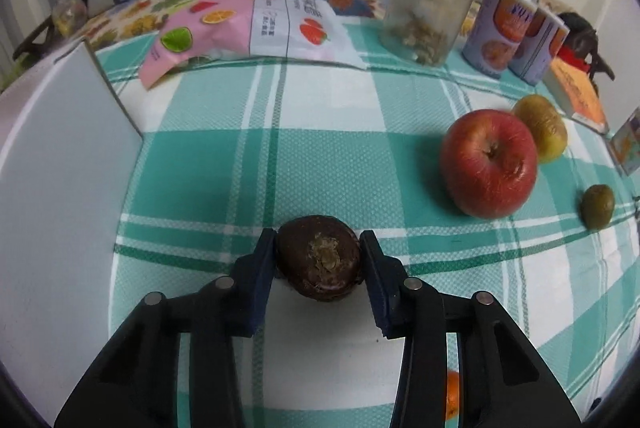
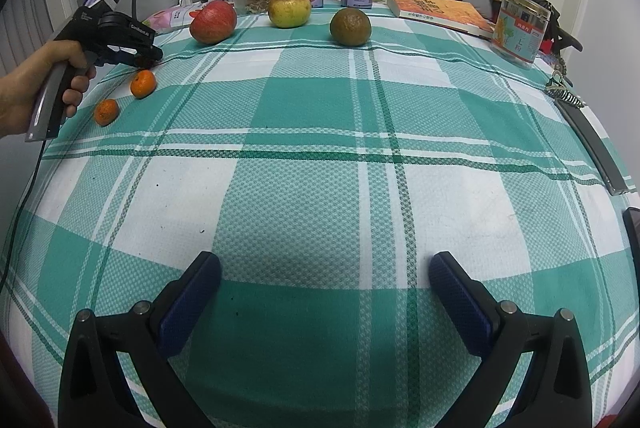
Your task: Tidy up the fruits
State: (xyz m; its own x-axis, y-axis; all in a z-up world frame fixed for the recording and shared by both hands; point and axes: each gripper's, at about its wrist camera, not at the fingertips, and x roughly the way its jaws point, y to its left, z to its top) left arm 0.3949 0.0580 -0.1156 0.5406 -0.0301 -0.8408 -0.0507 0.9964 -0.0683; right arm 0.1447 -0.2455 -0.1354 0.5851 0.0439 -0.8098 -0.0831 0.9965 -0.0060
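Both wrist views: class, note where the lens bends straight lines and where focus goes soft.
Left wrist view: the tablecloth stripes bow outward, the dark fruit in the left tongs is sharp, and the pouches behind are soft. Right wrist view: the plaid bulges like a dome, with dark corners.

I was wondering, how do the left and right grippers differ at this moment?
The left gripper is shut on a dark brown fruit; the right gripper is open and empty. The left sits near the red apple, the right over bare checked cloth. Both have dark blue finger pads.
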